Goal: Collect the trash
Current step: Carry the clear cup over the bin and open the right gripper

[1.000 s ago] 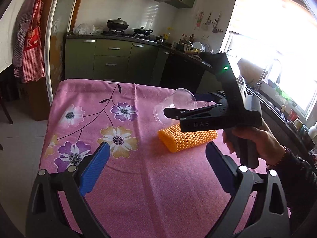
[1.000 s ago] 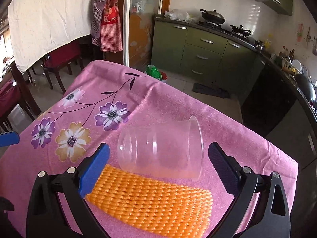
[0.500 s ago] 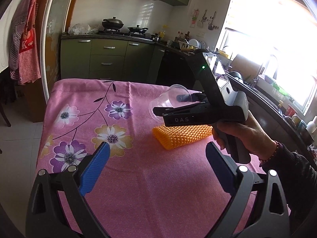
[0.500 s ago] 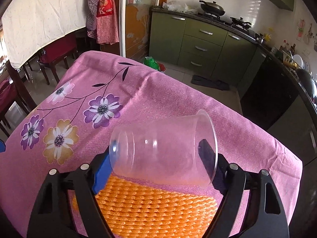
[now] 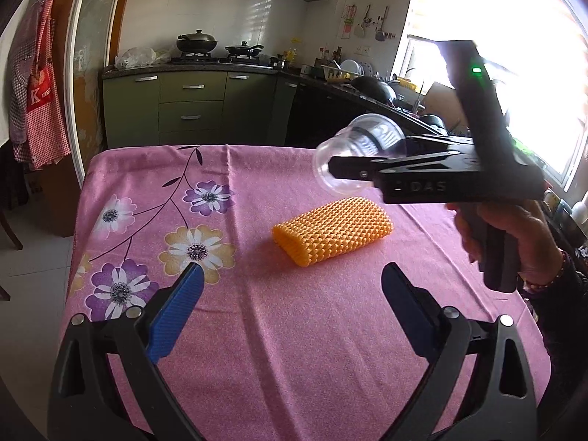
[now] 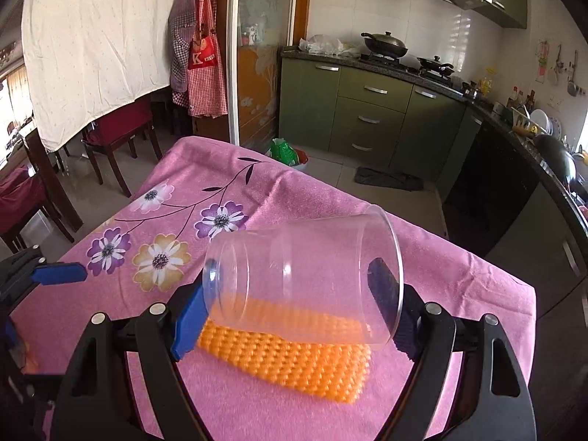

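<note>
One clear cup [image 6: 305, 279] clamped sideways, orange foam net [image 6: 290, 364] beneath, floral tablecloth [image 5: 154, 198]

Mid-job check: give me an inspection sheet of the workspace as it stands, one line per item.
Surface: table under a pink floral cloth, flat, no spills seen.
Job's things: clear plastic cup lifted off the cloth, lying sideways between the pads; orange foam net flat on the cloth.
Clutter: nothing seen on the table beyond these.
Grippers: right gripper shut on the cup, a hand on its handle; left gripper open, holding nothing, above the near part of the cloth.
Cables: nothing seen.
Surroundings: green cabinets, pans on the stove, green bag on the floor, aprons hanging.
</note>
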